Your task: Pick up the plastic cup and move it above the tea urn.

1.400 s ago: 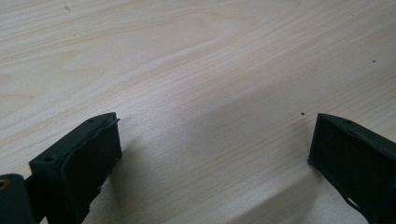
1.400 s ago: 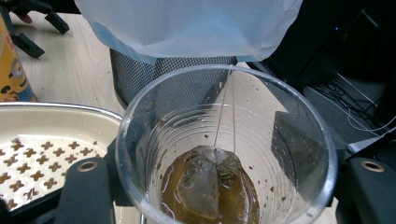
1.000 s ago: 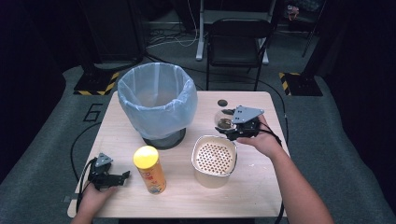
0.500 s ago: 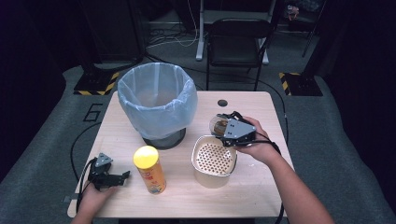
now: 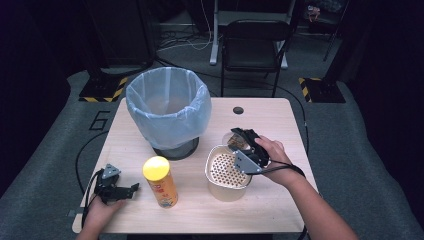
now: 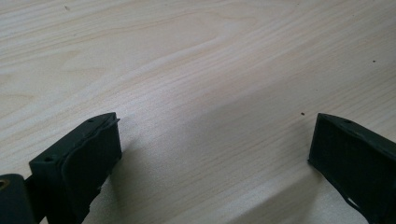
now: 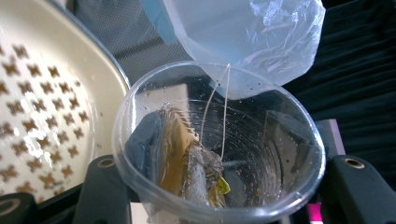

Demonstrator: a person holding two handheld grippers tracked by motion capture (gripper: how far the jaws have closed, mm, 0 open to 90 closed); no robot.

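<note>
My right gripper (image 5: 239,140) is shut on a clear plastic cup (image 7: 219,154) and holds it tilted over the rim of a cream strainer pot (image 5: 227,171). Brown tea and a wet tea bag (image 7: 201,179) with its string lie low in the cup (image 5: 235,141). The strainer's perforated insert (image 7: 32,126) shows at the left of the right gripper view. My left gripper (image 5: 122,191) rests open on the table's front left corner, its jaws wide apart over bare wood (image 6: 210,116). A yellow-lidded snack can (image 5: 160,181) stands between the two grippers.
A bin with a pale blue liner (image 5: 169,112) stands at the back left of the wooden table (image 5: 270,117); its liner (image 7: 243,37) hangs just behind the cup. A black chair (image 5: 252,47) stands beyond the far edge. Cables trail off the left side.
My right gripper has carried the cup from the back right toward the strainer pot and tipped it over the rim. The left gripper has stayed still.
</note>
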